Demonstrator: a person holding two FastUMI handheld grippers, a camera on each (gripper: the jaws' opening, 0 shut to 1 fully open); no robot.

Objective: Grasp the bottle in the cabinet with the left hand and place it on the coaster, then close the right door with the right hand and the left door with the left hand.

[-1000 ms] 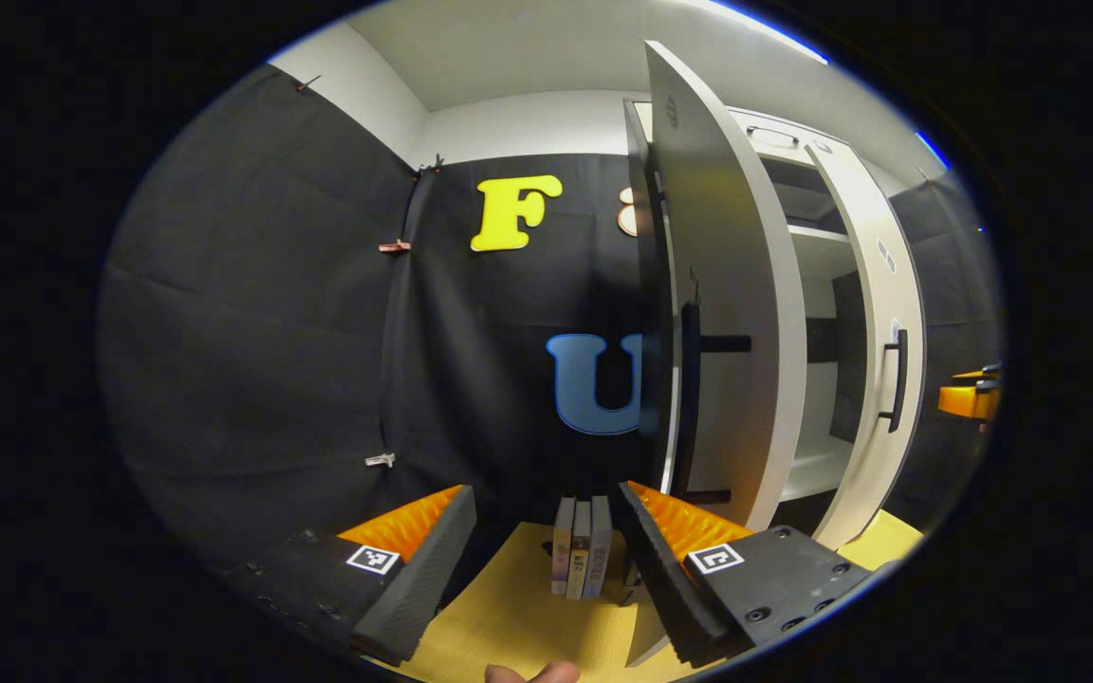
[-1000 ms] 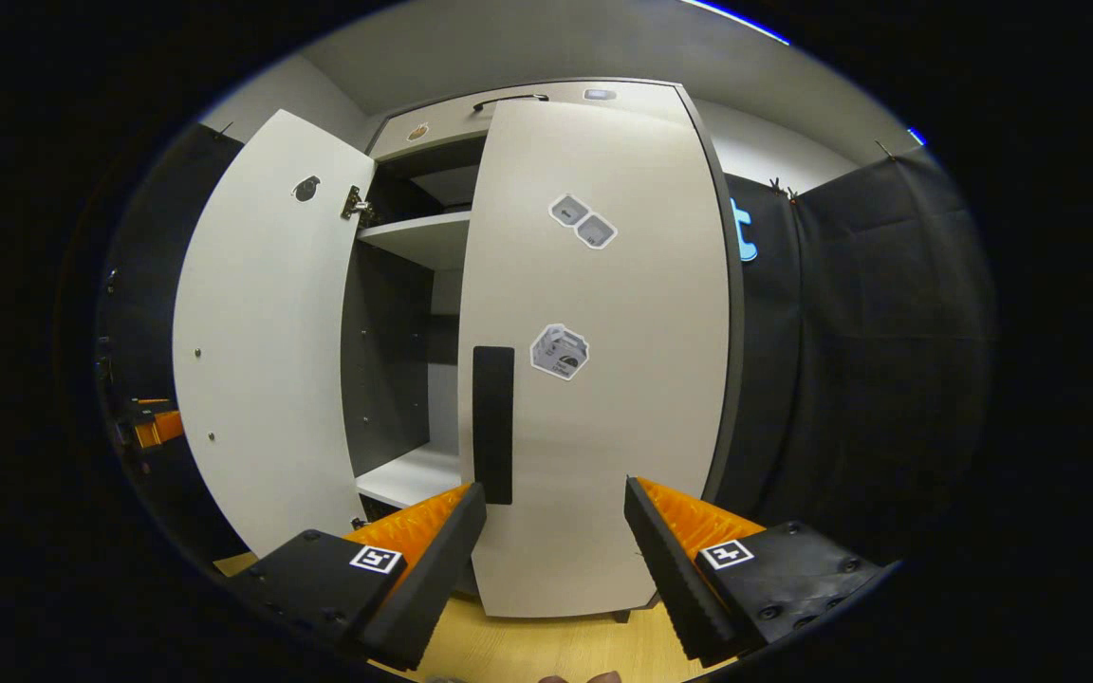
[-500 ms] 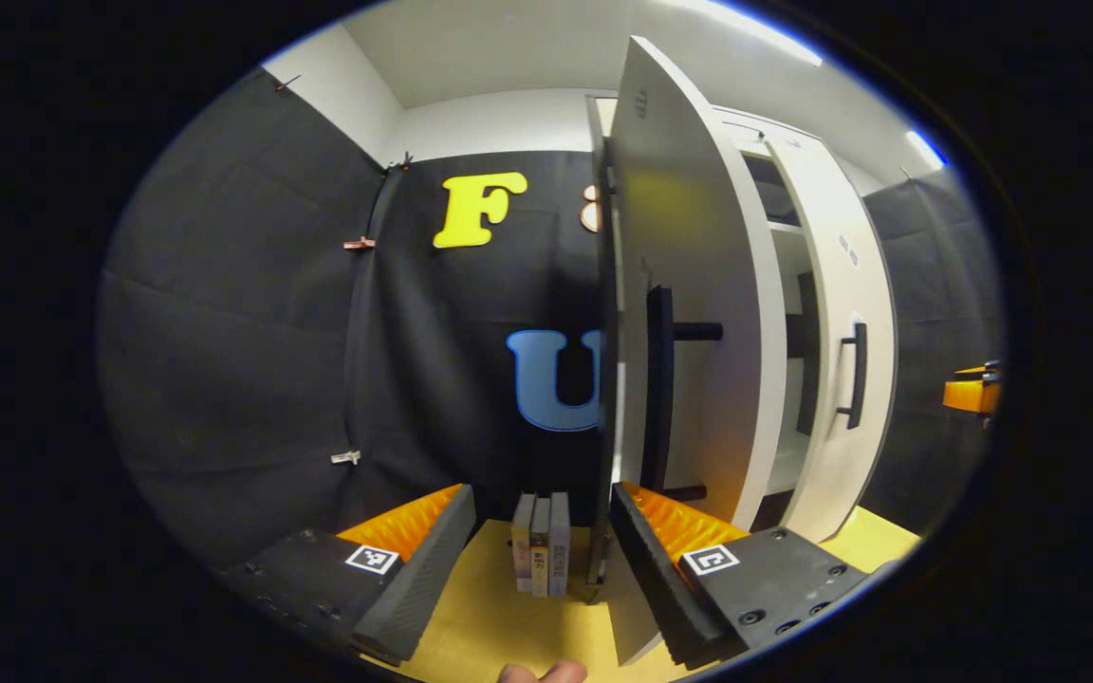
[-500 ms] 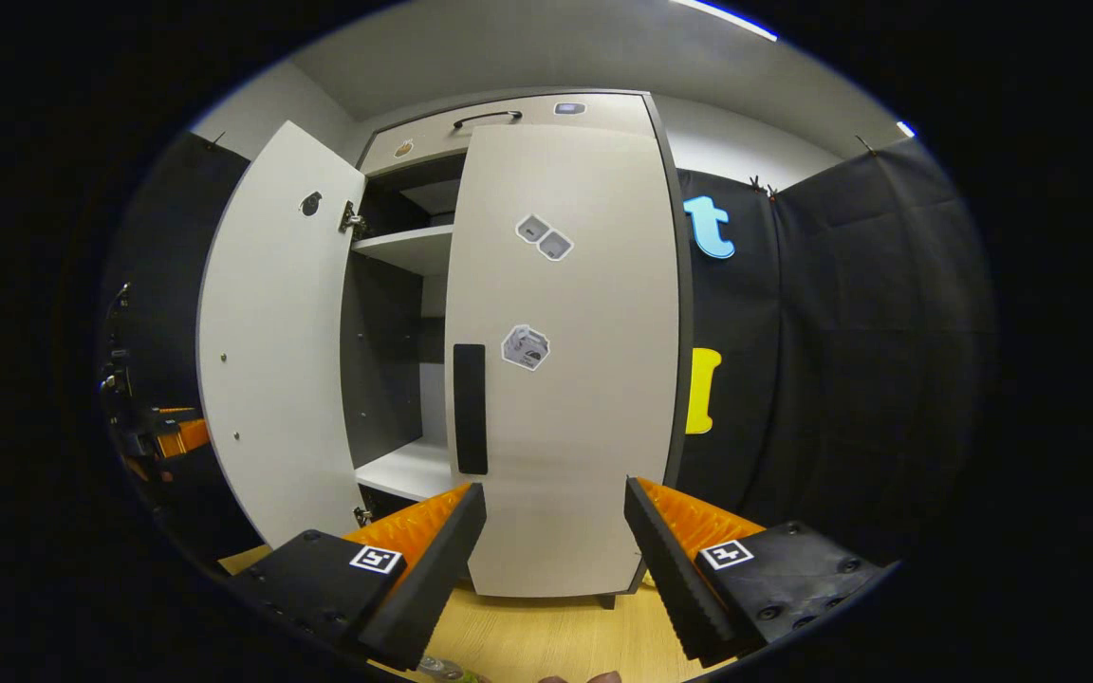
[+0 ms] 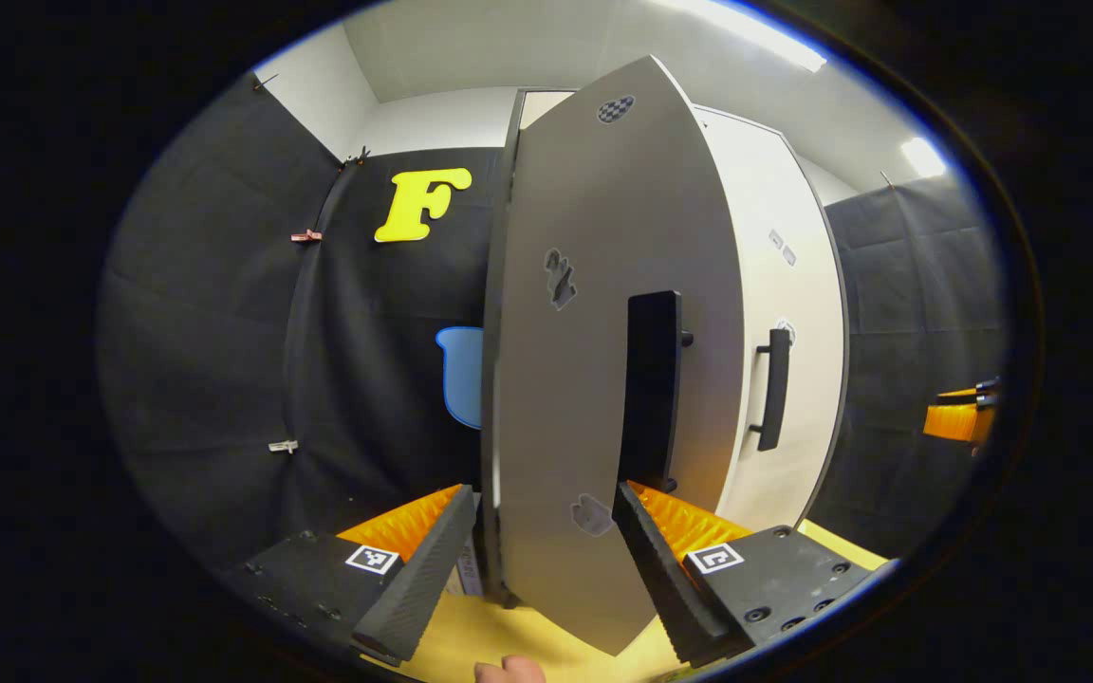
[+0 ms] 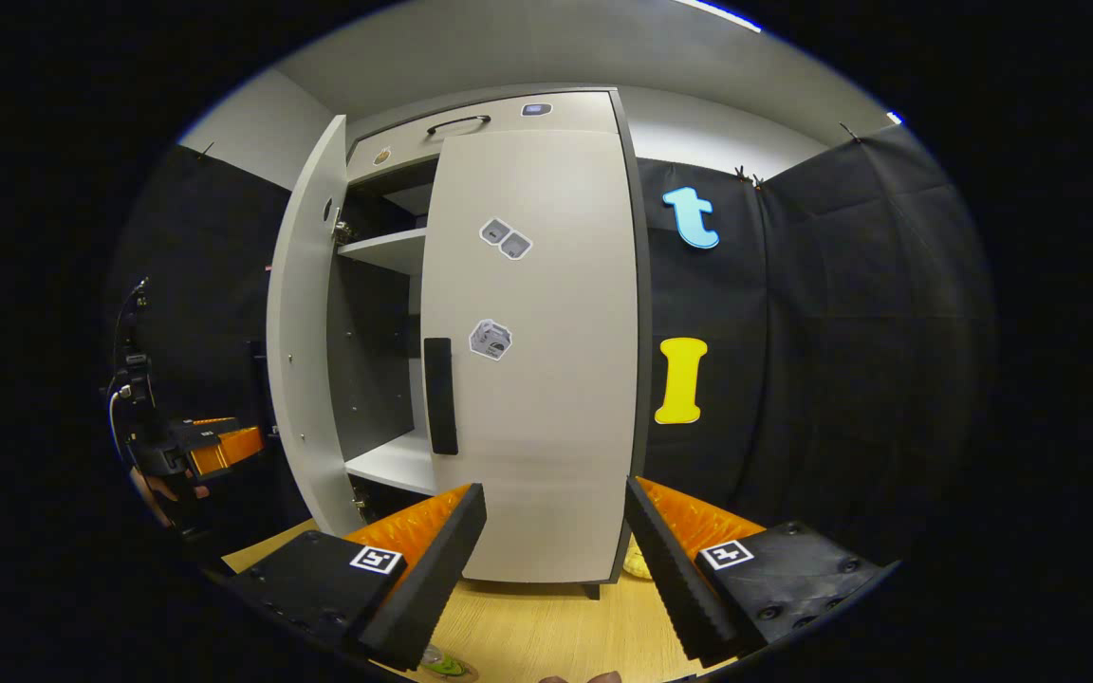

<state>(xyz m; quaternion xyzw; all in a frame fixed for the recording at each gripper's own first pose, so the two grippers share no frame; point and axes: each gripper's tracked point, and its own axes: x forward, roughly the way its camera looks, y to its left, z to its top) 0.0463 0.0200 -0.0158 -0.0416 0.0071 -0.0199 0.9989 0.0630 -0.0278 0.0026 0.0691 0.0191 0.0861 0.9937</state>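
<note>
The white cabinet (image 6: pixel 527 123) stands on the wooden table (image 6: pixel 546 636). Its right door (image 6: pixel 546 398) lies shut, with a black handle (image 6: pixel 439 394). The left door (image 5: pixel 575 379) is partly swung in, and in the right gripper view it (image 6: pixel 305 351) still stands ajar, showing bare shelves (image 6: pixel 385 251). My left gripper (image 5: pixel 542 503) is open against the left door's outer face, its right finger (image 5: pixel 646 531) just under the door's black handle (image 5: pixel 653 389). My right gripper (image 6: pixel 554 498) is open, back from the shut door. A clear, green-topped thing (image 6: pixel 442 662), perhaps the bottle, peeks in at the bottom edge.
Black cloth walls close in on both sides of the cabinet. Upright books (image 5: pixel 466 569) stand on the table left of the cabinet, mostly hidden by the door. A hand holding the left gripper (image 6: pixel 214 441) is left of the cabinet. Something yellowish (image 6: pixel 637 560) sits by the cabinet's right foot.
The left door has swung a long way toward shut, with my left gripper following its face. The right door has come fully shut, and my right gripper has drawn back from it.
</note>
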